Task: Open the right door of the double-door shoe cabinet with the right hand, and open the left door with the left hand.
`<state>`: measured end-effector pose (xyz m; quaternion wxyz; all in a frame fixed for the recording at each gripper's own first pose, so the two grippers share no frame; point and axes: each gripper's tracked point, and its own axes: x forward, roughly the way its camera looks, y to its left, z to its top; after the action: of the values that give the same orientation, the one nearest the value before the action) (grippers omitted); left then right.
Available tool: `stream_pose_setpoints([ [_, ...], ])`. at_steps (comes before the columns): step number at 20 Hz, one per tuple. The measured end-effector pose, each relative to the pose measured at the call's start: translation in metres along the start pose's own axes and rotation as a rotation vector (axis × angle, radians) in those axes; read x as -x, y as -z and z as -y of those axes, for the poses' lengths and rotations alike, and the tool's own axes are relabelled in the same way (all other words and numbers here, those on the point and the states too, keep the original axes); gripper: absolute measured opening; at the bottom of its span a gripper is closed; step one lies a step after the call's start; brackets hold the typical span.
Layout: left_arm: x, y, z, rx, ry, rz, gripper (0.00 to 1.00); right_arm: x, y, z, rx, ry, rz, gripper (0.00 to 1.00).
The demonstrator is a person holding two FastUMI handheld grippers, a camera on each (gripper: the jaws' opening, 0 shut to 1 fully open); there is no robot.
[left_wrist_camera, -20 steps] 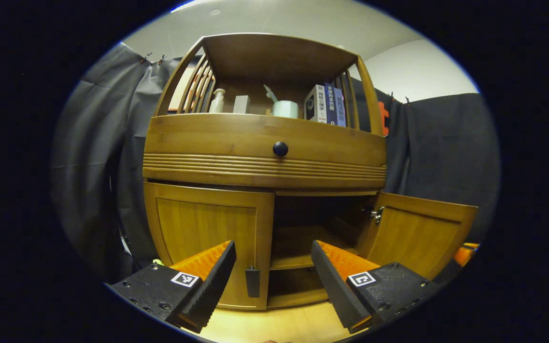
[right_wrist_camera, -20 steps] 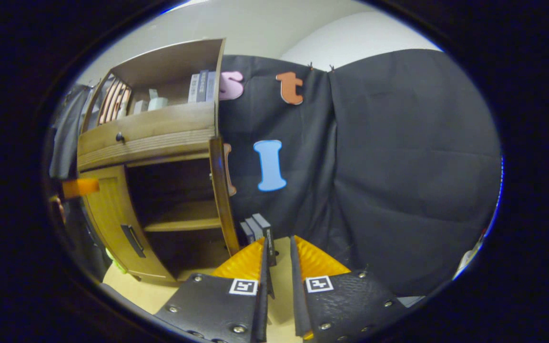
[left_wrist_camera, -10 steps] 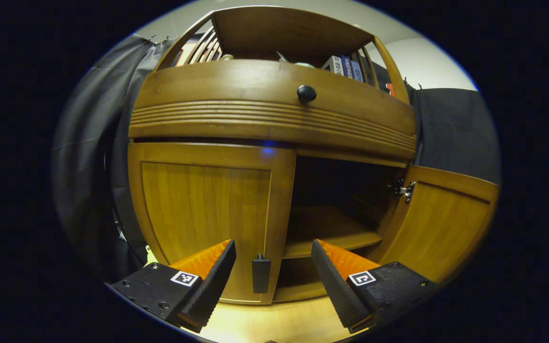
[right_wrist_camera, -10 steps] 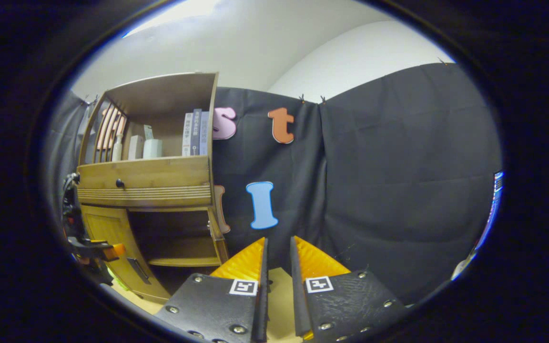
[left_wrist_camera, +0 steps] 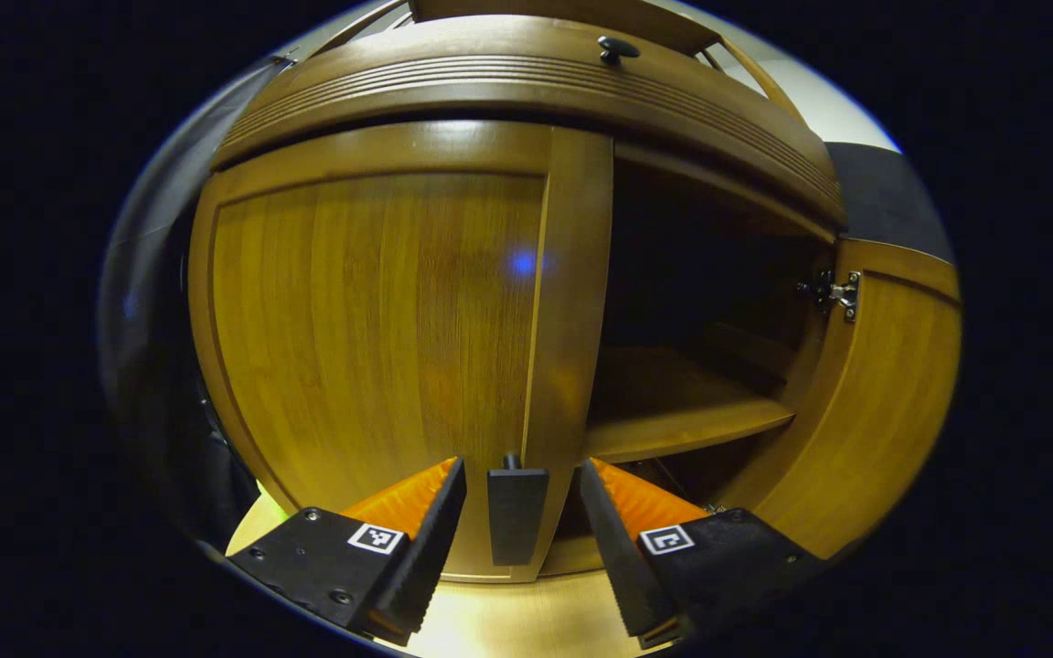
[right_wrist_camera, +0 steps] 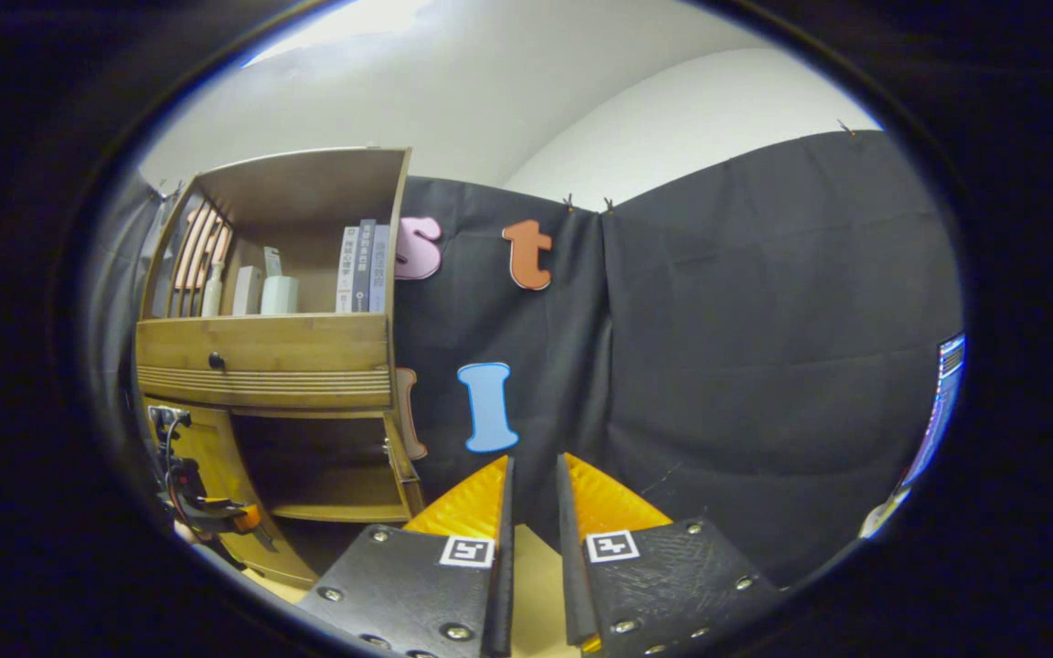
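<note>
The left hand-held gripper (left_wrist_camera: 515, 530) gapes around the closed wooden left door's (left_wrist_camera: 380, 320) black handle (left_wrist_camera: 516, 514); the right hand-held gripper (right_wrist_camera: 531, 548), nearly closed and empty, faces black cloth (right_wrist_camera: 764, 366).

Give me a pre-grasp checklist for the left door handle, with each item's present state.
1. Left gripper open: ok, its fingers stand apart.
2. Left door handle between the fingers: ok, it sits in the gap, roughly centred.
3. Fingers touching the handle: not ok, a gap shows on each side.
4. Left door shut and waiting: ok, it lies flush under the drawer front.
5. Right door already open: ok, it is swung out and the inner shelf shows.
6. Right gripper out of the way: ok, it points at the booth wall beside the cabinet, fingers nearly together and holding nothing.
</note>
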<state>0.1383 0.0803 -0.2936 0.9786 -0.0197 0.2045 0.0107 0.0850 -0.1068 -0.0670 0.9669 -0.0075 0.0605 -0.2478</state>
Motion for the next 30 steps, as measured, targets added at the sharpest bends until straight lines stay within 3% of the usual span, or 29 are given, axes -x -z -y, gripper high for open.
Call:
stream_pose_setpoints([
  [1, -0.004, 0.003, -0.002, 0.005, 0.0, -0.002, 0.76, 0.0, 0.003, -0.001, -0.003, 0.003, -0.008, 0.35],
  [2, -0.008, 0.007, -0.002, 0.01, -0.005, -0.008, 0.77, -0.001, 0.005, 0.001, 0.0, 0.008, -0.013, 0.37],
  [3, -0.012, 0.01, -0.002, 0.015, -0.008, -0.015, 0.69, -0.002, 0.007, 0.003, 0.006, 0.015, -0.014, 0.46],
  [4, -0.014, 0.014, -0.002, 0.02, -0.01, -0.02, 0.7, -0.003, 0.008, 0.003, 0.014, 0.016, -0.014, 0.37],
  [5, -0.015, 0.016, -0.003, 0.023, -0.009, -0.025, 0.58, -0.003, 0.007, 0.002, 0.021, 0.018, -0.013, 0.44],
  [6, -0.017, 0.019, -0.006, 0.027, -0.013, -0.03, 0.6, -0.004, 0.006, 0.003, 0.028, 0.022, -0.012, 0.51],
  [8, -0.015, 0.02, -0.007, 0.031, -0.014, -0.026, 0.43, -0.006, 0.007, 0.003, 0.035, 0.02, -0.012, 0.51],
  [12, -0.018, 0.02, -0.006, -0.004, -0.01, -0.019, 0.33, -0.006, 0.011, -0.002, 0.028, 0.008, -0.02, 0.54],
  [19, -0.009, 0.022, -0.005, -0.004, -0.013, -0.014, 0.34, -0.001, 0.014, -0.004, 0.02, -0.019, -0.034, 0.54],
  [27, 0.04, 0.03, -0.009, -0.007, 0.036, 0.027, 0.3, 0.005, 0.009, -0.024, 0.021, -0.099, -0.032, 0.53],
  [30, 0.059, 0.033, -0.014, -0.004, 0.06, 0.039, 0.33, 0.009, 0.006, -0.037, 0.018, -0.138, -0.03, 0.51],
])
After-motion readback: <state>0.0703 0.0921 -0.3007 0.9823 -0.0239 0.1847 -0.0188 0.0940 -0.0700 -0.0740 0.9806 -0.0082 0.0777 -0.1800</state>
